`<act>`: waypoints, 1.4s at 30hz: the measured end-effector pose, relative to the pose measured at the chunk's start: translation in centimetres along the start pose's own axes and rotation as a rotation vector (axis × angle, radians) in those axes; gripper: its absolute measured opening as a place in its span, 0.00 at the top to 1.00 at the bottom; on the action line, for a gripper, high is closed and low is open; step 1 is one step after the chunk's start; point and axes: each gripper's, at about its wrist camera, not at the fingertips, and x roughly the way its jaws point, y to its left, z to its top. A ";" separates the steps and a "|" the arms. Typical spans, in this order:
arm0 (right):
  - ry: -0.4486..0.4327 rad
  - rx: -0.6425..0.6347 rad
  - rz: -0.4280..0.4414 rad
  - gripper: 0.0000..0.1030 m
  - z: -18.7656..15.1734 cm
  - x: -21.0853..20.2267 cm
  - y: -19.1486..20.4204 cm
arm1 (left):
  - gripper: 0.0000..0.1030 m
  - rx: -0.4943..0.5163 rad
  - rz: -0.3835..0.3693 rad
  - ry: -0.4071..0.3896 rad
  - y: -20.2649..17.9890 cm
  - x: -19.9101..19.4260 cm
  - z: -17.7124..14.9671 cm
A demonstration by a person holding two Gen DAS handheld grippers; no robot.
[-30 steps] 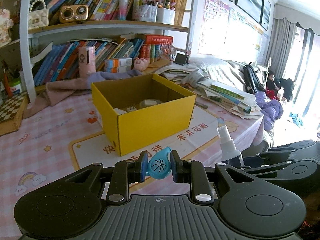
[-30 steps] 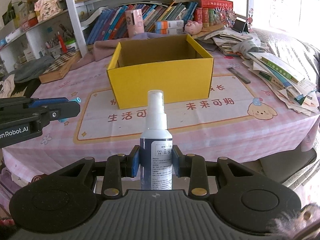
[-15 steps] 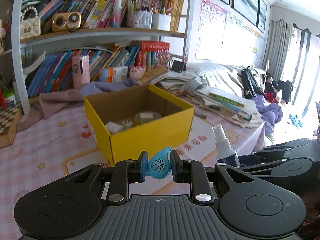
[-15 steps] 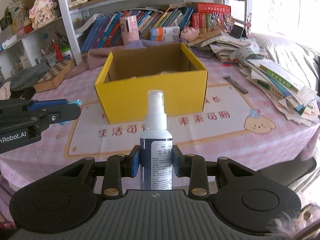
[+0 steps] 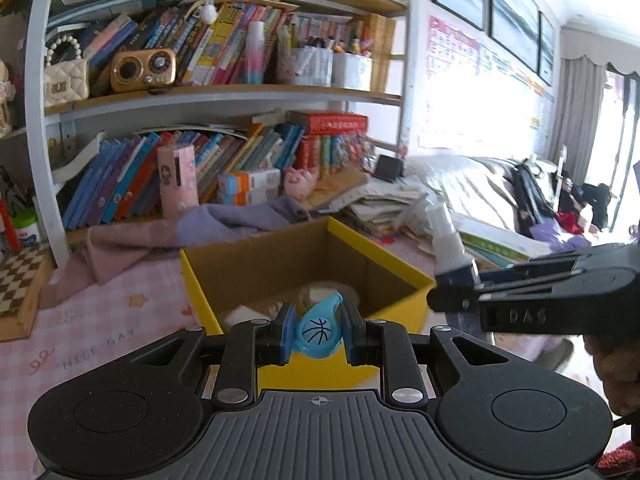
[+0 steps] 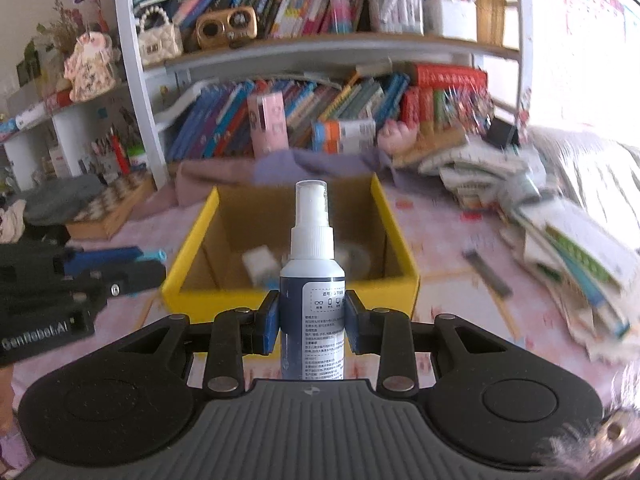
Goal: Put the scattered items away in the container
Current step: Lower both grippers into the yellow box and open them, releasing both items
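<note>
Yellow box (image 6: 292, 292): top open, way in from above free for my tongs. Inside: pale items on floor, partly blurred. Behind box: crumpled purple cloth (image 6: 320, 166), then bookshelf (image 6: 320, 60). Right of box: paper stack (image 6: 560, 232) crowds tabletop (image 6: 440, 240).

Your glossy white-and-navy plastic spray bottle (image 6: 312, 280) and shiny blue plastic clip (image 5: 319, 330) hang over a matt yellow cardboard box (image 6: 394, 216).
</note>
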 end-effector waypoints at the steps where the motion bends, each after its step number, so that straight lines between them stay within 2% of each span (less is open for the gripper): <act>1: -0.009 -0.004 0.008 0.70 0.7 0.5 -0.3 | 0.78 -0.007 0.011 -0.001 0.1 0.6 0.4; 5: -0.025 -0.027 0.044 0.70 3.2 2.7 -1.4 | 0.78 -0.023 0.049 0.000 0.2 2.8 1.5; 14: 0.004 -0.117 0.118 0.70 6.4 9.3 -2.9 | 0.78 -0.059 0.152 0.016 0.4 8.0 3.1; 24: 0.185 -0.252 0.214 0.70 7.0 18.8 -2.6 | 0.78 -0.051 0.251 0.170 0.8 14.6 1.6; 29: 0.248 -0.285 0.255 0.70 6.3 20.9 -2.2 | 0.78 -0.063 0.266 0.235 0.6 16.2 0.8; 32: 0.268 -0.300 0.275 0.70 6.0 21.4 -2.0 | 0.77 -0.070 0.282 0.243 0.4 16.4 0.4; 34: 0.281 -0.303 0.279 0.70 5.8 21.8 -1.9 | 0.74 -0.077 0.297 0.252 0.4 16.5 0.2; 36: 0.290 -0.298 0.284 0.70 5.6 21.9 -2.0 | 0.64 -0.089 0.316 0.252 0.4 16.4 0.0; 37: 0.289 -0.295 0.285 0.70 5.6 21.9 -2.0 | 0.61 -0.094 0.329 0.241 0.3 16.1 -0.1; 39: 0.271 -0.284 0.289 0.70 5.8 21.5 -2.1 | 0.46 -0.100 0.352 0.214 0.1 15.5 0.1; 41: 0.247 -0.267 0.297 0.69 6.2 20.9 -2.3 | 0.38 -0.111 0.367 0.174 0.0 14.5 0.3; 42: 0.232 -0.255 0.302 0.69 6.4 20.4 -2.4 | 0.37 -0.119 0.369 0.156 0.0 14.1 0.4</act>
